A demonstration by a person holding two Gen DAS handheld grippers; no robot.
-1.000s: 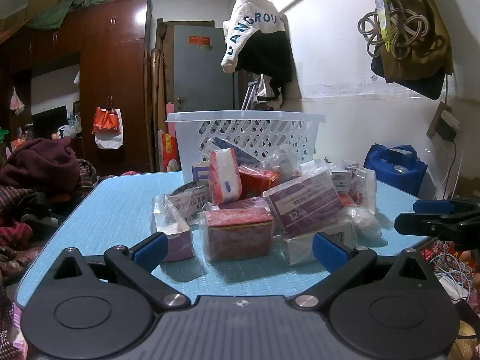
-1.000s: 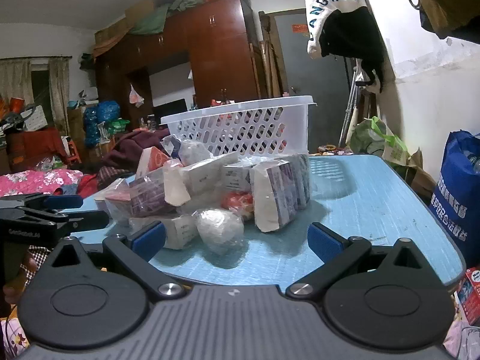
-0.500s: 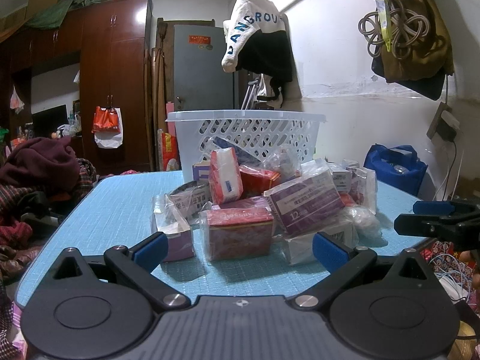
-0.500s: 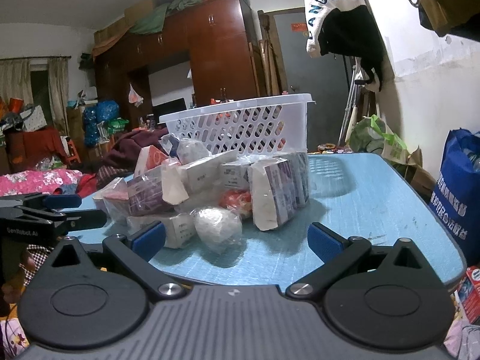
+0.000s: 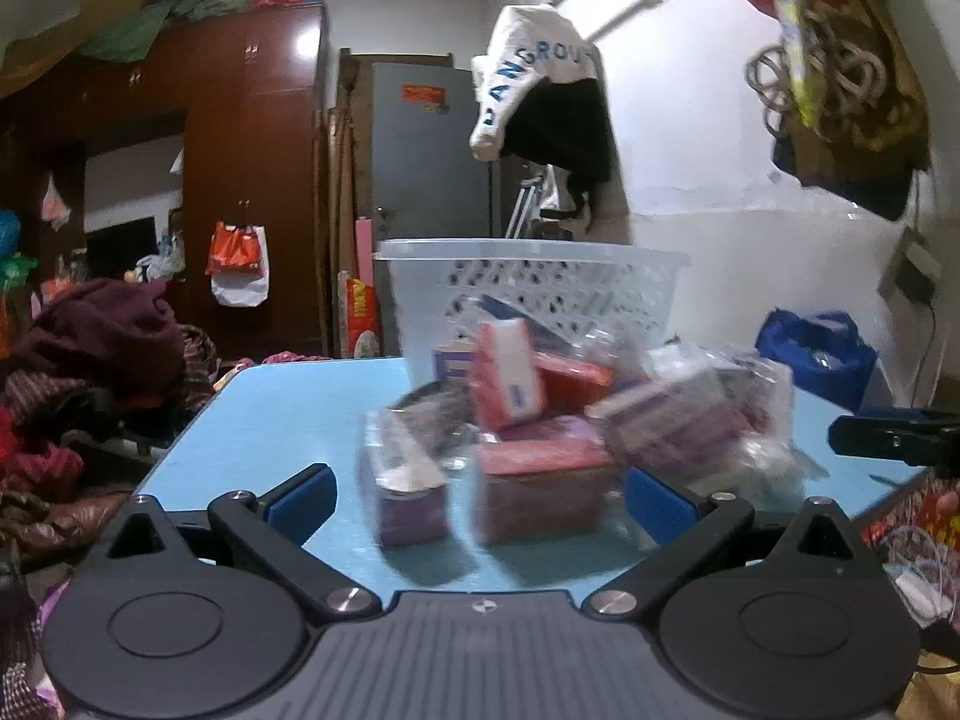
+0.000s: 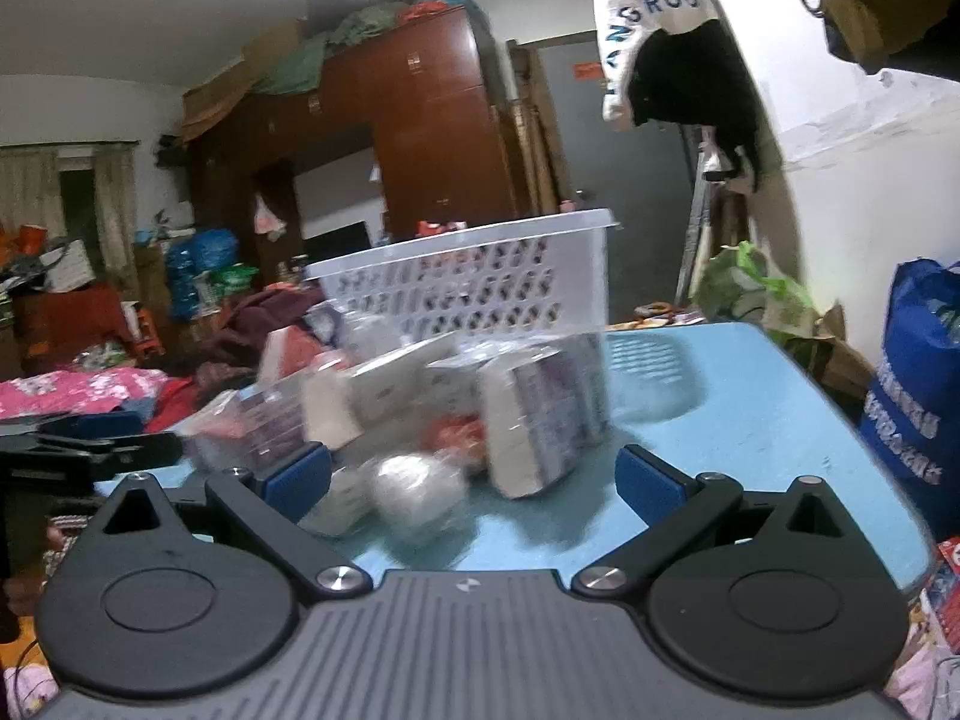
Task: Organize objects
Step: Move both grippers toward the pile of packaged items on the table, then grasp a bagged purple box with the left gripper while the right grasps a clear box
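Observation:
A pile of small plastic-wrapped boxes [image 5: 540, 420] lies on a blue table [image 5: 288, 408], in front of a white perforated basket [image 5: 534, 282]. My left gripper [image 5: 477, 495] is open and empty, close to a red box [image 5: 540, 492] and a purple box [image 5: 408, 492]. My right gripper [image 6: 474, 477] is open and empty, just before a white wrapped bundle [image 6: 414, 486] and a purple-and-white box [image 6: 540, 420] of the pile. The basket also shows in the right wrist view [image 6: 474, 288]. Each gripper shows at the edge of the other's view. Both views are blurred.
A blue bag [image 6: 918, 396] stands right of the table. Heaped clothes [image 5: 90, 372] lie to the left. A dark wooden wardrobe [image 5: 240, 180] and a grey door [image 5: 432, 180] stand behind. A jacket [image 5: 546, 102] and bags hang on the white wall.
Both grippers have moved forward toward the pile and both views have become blurred. Both stay open and empty.

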